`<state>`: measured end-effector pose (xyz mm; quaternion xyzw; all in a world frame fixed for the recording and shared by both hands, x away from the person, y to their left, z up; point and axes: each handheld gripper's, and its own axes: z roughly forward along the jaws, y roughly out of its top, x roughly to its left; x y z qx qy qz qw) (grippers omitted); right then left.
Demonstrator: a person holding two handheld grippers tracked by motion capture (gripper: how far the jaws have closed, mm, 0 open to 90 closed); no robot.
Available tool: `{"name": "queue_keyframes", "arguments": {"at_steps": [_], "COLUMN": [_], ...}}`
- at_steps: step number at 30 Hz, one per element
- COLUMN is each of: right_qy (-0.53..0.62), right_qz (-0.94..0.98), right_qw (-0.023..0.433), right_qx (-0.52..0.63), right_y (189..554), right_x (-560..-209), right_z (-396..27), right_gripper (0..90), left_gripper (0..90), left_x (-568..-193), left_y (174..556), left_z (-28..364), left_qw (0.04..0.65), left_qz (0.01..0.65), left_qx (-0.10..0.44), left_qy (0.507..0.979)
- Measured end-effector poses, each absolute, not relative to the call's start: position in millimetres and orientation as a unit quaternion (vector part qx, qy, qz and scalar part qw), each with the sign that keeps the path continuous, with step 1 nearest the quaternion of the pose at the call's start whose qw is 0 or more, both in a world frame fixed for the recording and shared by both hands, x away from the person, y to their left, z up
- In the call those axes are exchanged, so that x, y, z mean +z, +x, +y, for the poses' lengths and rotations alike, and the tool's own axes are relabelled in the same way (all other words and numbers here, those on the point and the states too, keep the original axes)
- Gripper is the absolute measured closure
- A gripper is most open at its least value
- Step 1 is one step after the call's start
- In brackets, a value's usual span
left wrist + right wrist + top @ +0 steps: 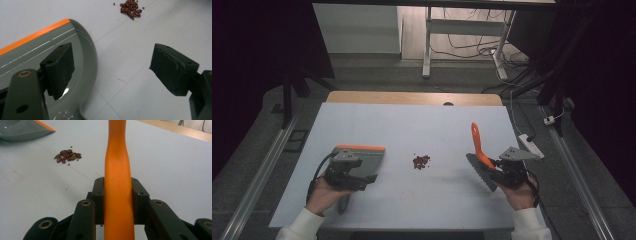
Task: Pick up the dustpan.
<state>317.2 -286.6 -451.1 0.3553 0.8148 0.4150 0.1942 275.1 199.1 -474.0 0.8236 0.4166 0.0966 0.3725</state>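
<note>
The right claw point(498, 167) is clamping the orange handle of one brush point(117, 170), its long axis tilting up and away across the counter point(412, 125), bristle head low (bristles hard to make out). The left claw point(110, 72) is gaping, one jaw over the single grey dustpan point(37, 50), partly cut off. One bean pile point(421, 161) is lying between them.

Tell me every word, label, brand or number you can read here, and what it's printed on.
There are none to read: the grey dustpan, the orange brush handle, the heap of beans and the white table top show no print. The black gripper pads carry none either.
</note>
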Motion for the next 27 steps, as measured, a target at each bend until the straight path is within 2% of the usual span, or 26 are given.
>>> {"name": "queue_keyframes", "arguments": {"at_steps": [15,27], "right_qy": [0.354,0.350], "right_qz": [0.815,0.818], "right_qw": [0.196,0.199], "right_qx": [0.416,0.411], "right_y": [316.0,314.5], "right_x": [-450.0,-449.4], "right_z": [-285.8,-282.3], "right_gripper": [70.0,70.0], "left_gripper": [19.5,18.4], "left_x": [-462.3,-472.8], "left_y": [282.9,278.6], "left_z": [184.5,215.6], "left_qw": [0.349,0.317], "left_qz": [0.469,0.538], "left_qx": [0.097,0.079], "left_qy": [0.805,0.777]}}
